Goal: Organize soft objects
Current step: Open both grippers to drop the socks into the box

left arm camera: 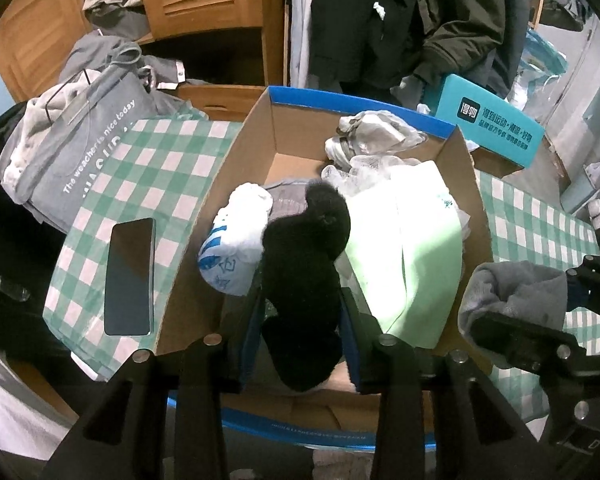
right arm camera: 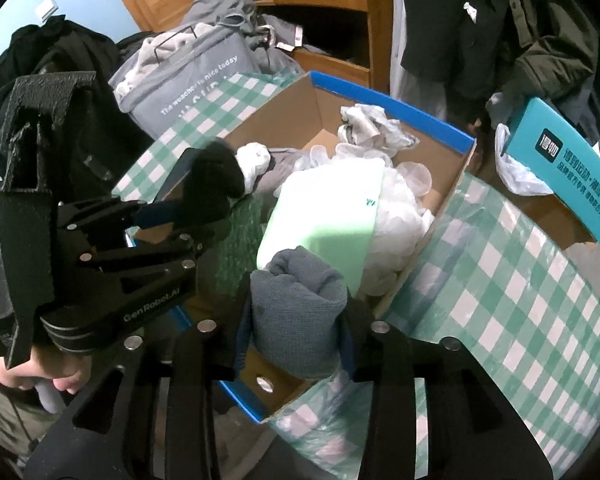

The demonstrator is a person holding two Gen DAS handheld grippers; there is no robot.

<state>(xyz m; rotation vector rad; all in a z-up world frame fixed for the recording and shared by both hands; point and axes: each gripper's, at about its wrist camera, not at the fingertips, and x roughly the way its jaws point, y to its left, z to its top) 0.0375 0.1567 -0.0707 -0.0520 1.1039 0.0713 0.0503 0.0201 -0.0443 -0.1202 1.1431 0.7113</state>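
A cardboard box (left arm camera: 252, 148) with a blue rim stands on the green checked cloth. It holds a pale green pack (left arm camera: 412, 256), a white bag with blue print (left arm camera: 236, 240) and crumpled clear plastic (left arm camera: 376, 136). My left gripper (left arm camera: 300, 300) is shut on a black sock (left arm camera: 304, 248), which hangs over the box's near left part. My right gripper (right arm camera: 298, 300) is shut on a rolled grey sock (right arm camera: 296, 304) above the box's near right corner (right arm camera: 432, 160). Each wrist view shows the other gripper: the left gripper (right arm camera: 196, 200) with its black sock (right arm camera: 216, 176), and the grey sock (left arm camera: 512, 292).
A dark phone (left arm camera: 130, 276) lies on the checked cloth (left arm camera: 152, 168) left of the box. A grey printed bag (left arm camera: 80, 152) stuffed with clothes stands behind it. A teal box lid (left arm camera: 492, 120) leans at the back right. A wooden cabinet and hanging dark coats fill the back.
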